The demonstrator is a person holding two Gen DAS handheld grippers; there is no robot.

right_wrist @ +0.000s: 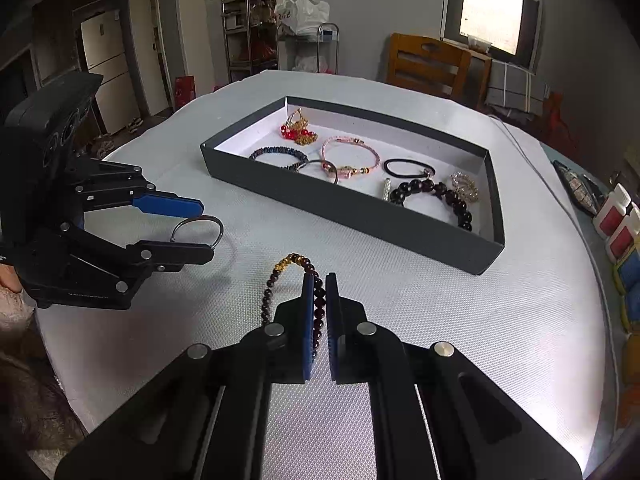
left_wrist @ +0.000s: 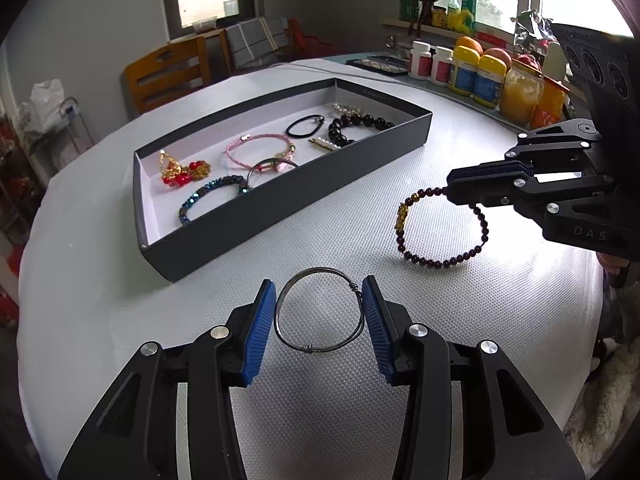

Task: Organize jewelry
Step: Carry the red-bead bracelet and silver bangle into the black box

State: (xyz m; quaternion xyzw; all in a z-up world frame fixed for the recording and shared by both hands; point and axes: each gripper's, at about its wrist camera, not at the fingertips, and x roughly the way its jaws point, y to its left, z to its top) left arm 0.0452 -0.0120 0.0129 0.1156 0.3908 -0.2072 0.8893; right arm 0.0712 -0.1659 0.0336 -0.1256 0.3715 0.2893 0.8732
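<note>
Left wrist view shows the left gripper (left_wrist: 320,312) with its blue pads pressed against opposite sides of a silver wire bangle (left_wrist: 319,311), which stands between them above the white textured tablecloth (left_wrist: 400,320). Further right, the right gripper (left_wrist: 450,190) has its jaws pressed together on a dark red beaded bracelet (left_wrist: 442,227) with a gold charm; the loop hangs from the fingertips, its lower beads at or just above the cloth. Right wrist view confirms that pinch: the bead strand runs between the two nearly touching pads. Behind both grippers sits a shallow dark grey box (left_wrist: 360,162) with a white floor, holding a red and gold ornament (left_wrist: 182,169), a blue beaded bracelet (left_wrist: 210,196), a pink cord bracelet (left_wrist: 260,150), a black hair tie (left_wrist: 305,125) and a black bead bracelet (left_wrist: 358,126).
</note>
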